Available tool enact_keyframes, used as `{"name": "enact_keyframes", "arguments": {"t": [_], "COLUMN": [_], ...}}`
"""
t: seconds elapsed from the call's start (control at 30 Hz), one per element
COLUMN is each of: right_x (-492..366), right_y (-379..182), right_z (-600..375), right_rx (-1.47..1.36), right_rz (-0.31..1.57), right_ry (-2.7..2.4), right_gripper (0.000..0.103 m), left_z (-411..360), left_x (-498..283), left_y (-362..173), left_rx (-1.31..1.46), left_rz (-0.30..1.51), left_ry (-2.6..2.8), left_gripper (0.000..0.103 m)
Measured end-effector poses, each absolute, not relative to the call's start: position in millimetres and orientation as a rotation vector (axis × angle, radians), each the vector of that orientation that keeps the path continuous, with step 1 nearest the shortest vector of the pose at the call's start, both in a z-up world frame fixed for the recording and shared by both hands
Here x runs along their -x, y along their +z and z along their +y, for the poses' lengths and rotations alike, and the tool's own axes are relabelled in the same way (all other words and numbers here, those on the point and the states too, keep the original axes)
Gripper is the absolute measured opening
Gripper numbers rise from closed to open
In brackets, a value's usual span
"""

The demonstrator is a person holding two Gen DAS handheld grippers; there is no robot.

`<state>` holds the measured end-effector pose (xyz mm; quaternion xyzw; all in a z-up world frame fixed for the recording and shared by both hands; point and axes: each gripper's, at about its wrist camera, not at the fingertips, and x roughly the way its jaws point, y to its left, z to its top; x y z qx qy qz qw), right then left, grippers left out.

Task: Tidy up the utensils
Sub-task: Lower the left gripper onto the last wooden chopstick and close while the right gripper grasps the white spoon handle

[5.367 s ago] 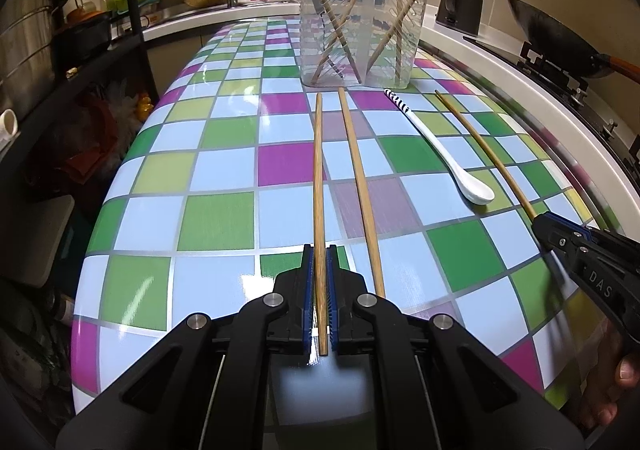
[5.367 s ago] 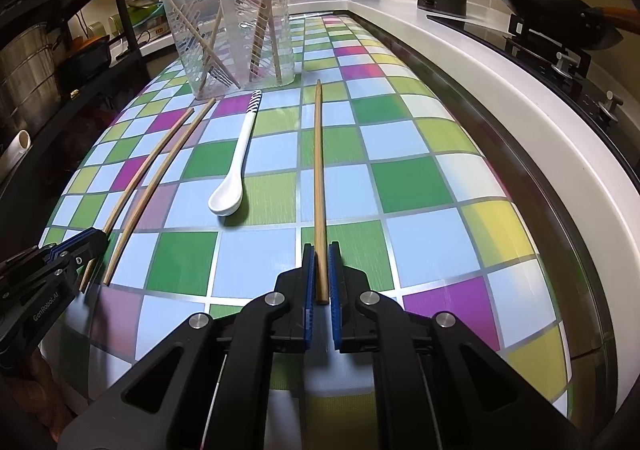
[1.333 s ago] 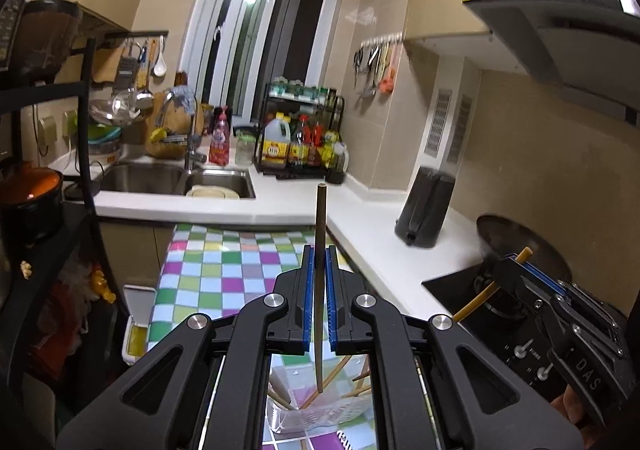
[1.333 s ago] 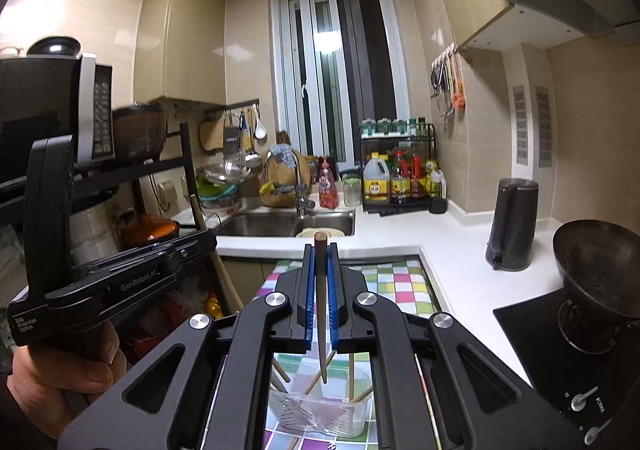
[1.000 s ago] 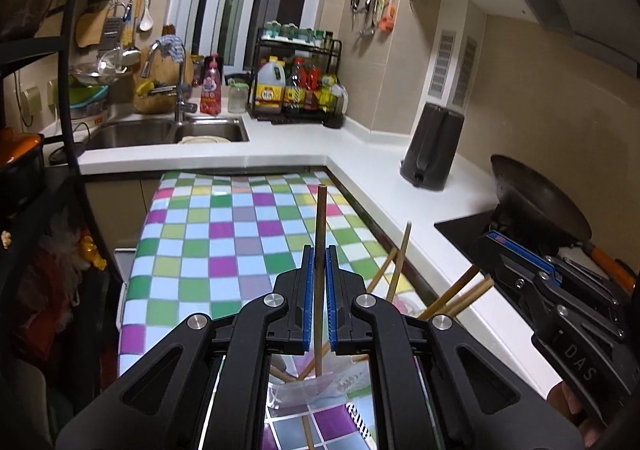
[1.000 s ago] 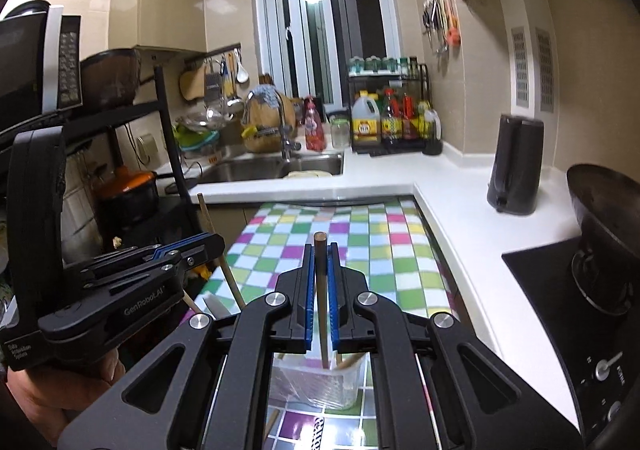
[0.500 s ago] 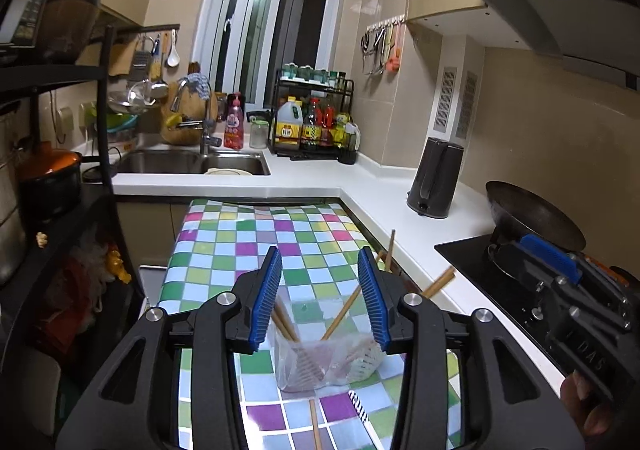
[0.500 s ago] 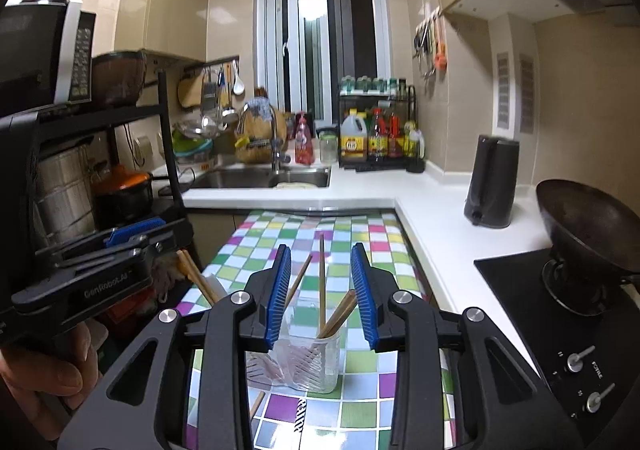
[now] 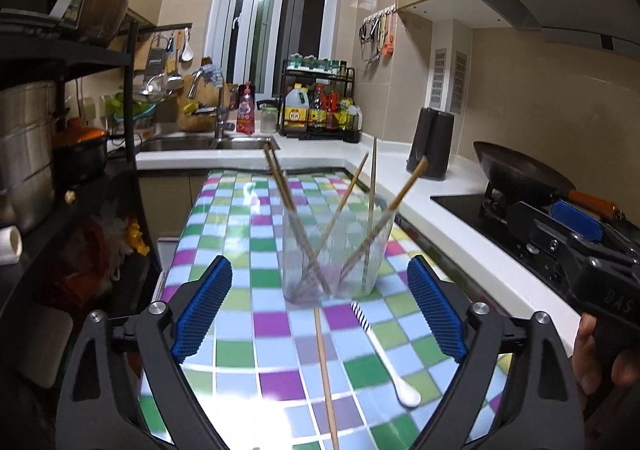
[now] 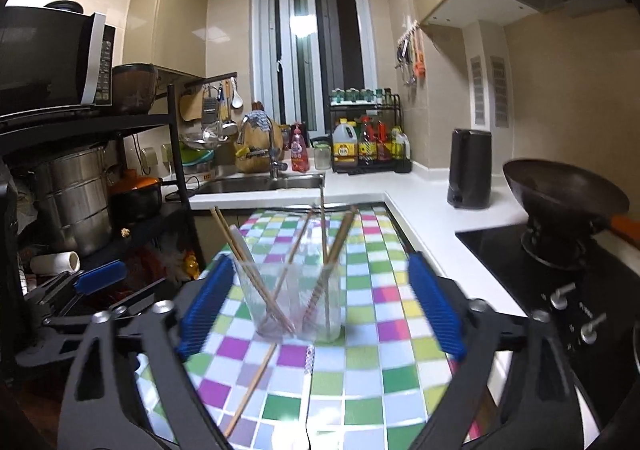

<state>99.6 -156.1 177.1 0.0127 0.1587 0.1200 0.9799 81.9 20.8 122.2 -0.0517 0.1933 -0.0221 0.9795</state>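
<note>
Checkered tabletop carries a clear cup of chopsticks mid-surface; left gripper and right gripper both gape, empty

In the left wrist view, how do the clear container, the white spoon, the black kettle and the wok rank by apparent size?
1. Clear container, nearest.
2. Wok.
3. White spoon and black kettle look alike; the kettle stands farther away, so I leave them unranked.

your clear plastic cup stands upright on the checkered table, with wooden chopsticks leaning inside it. one loose chopstick and a white spoon with a striped handle lie flat just before it.
</note>
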Motion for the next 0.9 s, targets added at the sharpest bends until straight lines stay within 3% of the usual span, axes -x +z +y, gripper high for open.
{"name": "enact_keyframes", "arguments": {"t": [0.37,0.5,0.63,0.9], "right_x": [-81,-75,-75,-80], "right_y": [88,63,50,33], "right_z": [-160,-156,-153,-155], "right_rx": [-0.022,-0.025,-0.023,-0.080], "right_rz": [0.563,0.623,0.652,0.705], "right_ry": [0.224,0.233,0.244,0.273], "right_gripper": [0.098,0.096,0.085,0.054], "left_z": [24,25,27,26], "left_x": [-47,-50,-53,-55], "left_y": [37,14,6,-4], "left_rx": [0.131,0.140,0.157,0.209], "left_rz": [0.582,0.684,0.706,0.738], "left_ry": [-0.012,-0.020,-0.026,-0.059], "left_gripper": [0.088,0.071,0.055,0.039]}}
